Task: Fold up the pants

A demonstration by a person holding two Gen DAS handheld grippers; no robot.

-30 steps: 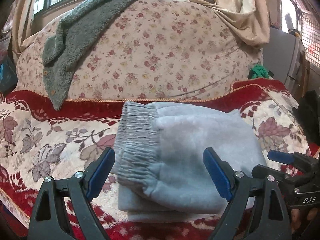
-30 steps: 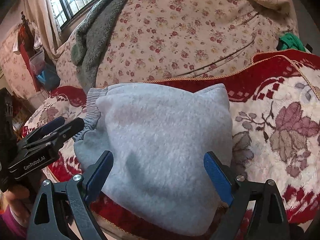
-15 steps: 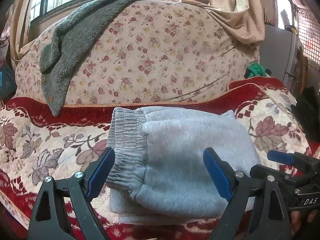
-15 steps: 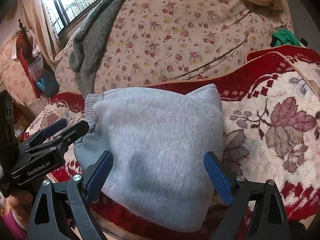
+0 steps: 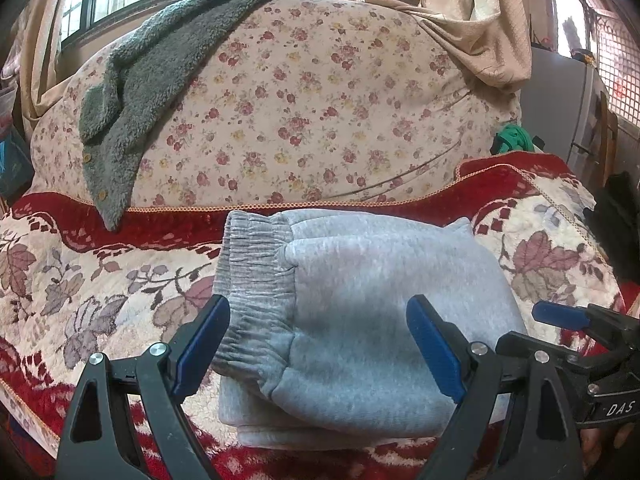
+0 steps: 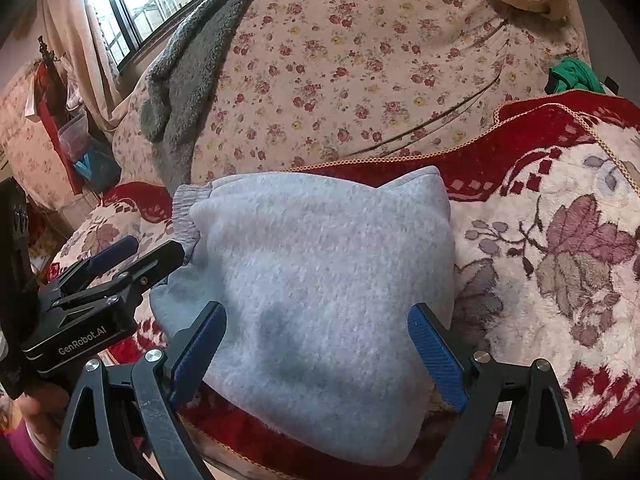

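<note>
The grey fleece pants [image 5: 360,312] lie folded into a compact stack on the red and cream floral blanket [image 5: 100,288], elastic waistband [image 5: 256,264] to the left. My left gripper [image 5: 318,314] hovers open at the stack's near side, its blue pads wide apart and pinching nothing. In the right wrist view the same pants [image 6: 320,272] fill the middle. My right gripper [image 6: 316,318] is open over their near edge, with no cloth gripped. The left gripper [image 6: 132,252] shows at the left of that view, and the right gripper [image 5: 560,316] at the right of the left wrist view.
A floral sofa back [image 5: 304,112] rises behind the blanket, with a grey-green fuzzy garment [image 5: 132,92] draped over it. A green cloth [image 5: 514,140] sits at the sofa's right end. Beige curtains [image 5: 472,20] and a window are behind. A person's hand [image 6: 36,404] holds the left gripper.
The left wrist view has drawn back slightly from the pants, showing more of the sofa back. The right view is nearly unchanged. Both grippers stay open.
</note>
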